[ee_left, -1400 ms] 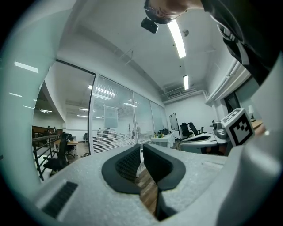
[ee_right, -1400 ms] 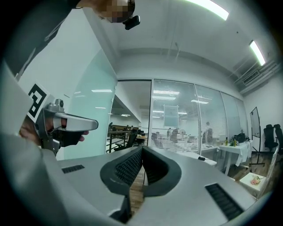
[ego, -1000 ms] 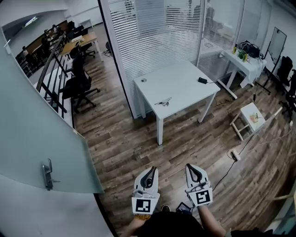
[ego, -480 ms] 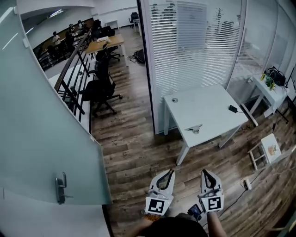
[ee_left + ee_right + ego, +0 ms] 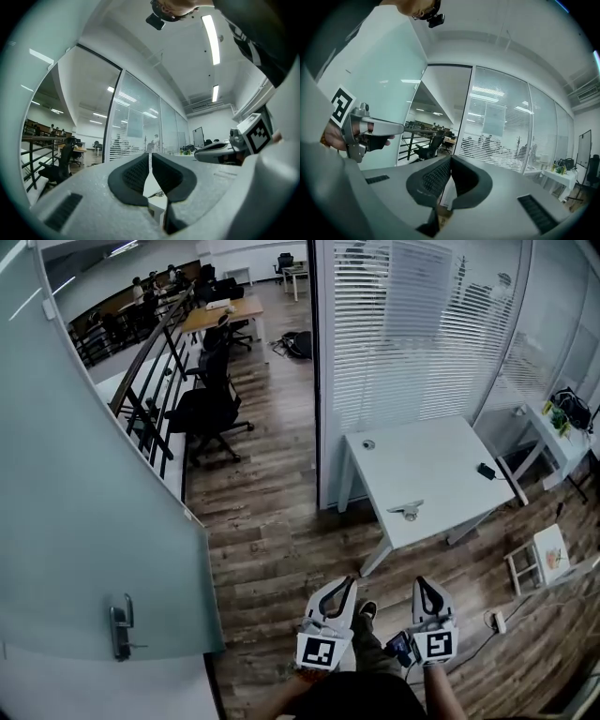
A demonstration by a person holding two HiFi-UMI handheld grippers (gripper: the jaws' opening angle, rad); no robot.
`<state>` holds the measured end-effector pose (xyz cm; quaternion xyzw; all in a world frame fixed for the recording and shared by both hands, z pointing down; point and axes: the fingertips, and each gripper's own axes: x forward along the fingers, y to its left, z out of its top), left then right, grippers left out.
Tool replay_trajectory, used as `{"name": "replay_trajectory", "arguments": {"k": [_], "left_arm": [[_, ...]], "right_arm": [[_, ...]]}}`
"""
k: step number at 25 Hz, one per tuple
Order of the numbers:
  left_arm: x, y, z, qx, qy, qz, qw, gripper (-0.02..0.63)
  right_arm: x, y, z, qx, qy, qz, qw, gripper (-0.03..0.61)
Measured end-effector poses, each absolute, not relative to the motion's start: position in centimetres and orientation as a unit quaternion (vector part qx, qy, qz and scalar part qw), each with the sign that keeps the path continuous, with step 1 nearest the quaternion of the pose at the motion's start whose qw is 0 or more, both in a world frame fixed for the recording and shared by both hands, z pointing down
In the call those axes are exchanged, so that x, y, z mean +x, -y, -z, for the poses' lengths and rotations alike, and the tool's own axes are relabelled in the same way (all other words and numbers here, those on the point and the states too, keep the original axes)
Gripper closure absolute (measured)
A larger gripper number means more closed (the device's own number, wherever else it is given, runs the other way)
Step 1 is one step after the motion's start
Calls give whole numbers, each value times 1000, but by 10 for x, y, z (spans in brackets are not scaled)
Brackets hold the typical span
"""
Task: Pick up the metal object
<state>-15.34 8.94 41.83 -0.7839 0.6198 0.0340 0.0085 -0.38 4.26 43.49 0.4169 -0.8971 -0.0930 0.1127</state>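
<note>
The metal object is a small silver piece lying near the front edge of the white table, to the right of the middle of the head view. Both grippers hang low in front of the person's body, well short of the table and over the wooden floor. My left gripper is shut with nothing between its pads. My right gripper is also shut and empty. In the left gripper view the closed jaws point at the table, and a sliver of the metal object shows below them. The right gripper view shows its closed jaws.
A frosted glass door with a handle fills the left. A glass partition with blinds stands behind the table. Black office chairs and a railing lie beyond. On the table are a black device and a small round item. A stool and power strip are at right.
The head view has swung and come nearer to the table, which now sits larger and further right. Both grippers stay shut and low in front of the body.
</note>
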Motion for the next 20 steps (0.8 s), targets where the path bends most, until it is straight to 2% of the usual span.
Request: {"name": "replay_trajectory", "arguments": {"k": [10,20], "left_arm": [[-152,-14,-426,-789,-614,-2,16,581],[-120,117,-420,-798,-600,25,36,581]], "right_arm": [[16,53,-458,446,885,84,103,575],[49,183,-471,469,877,58,87,575]]}}
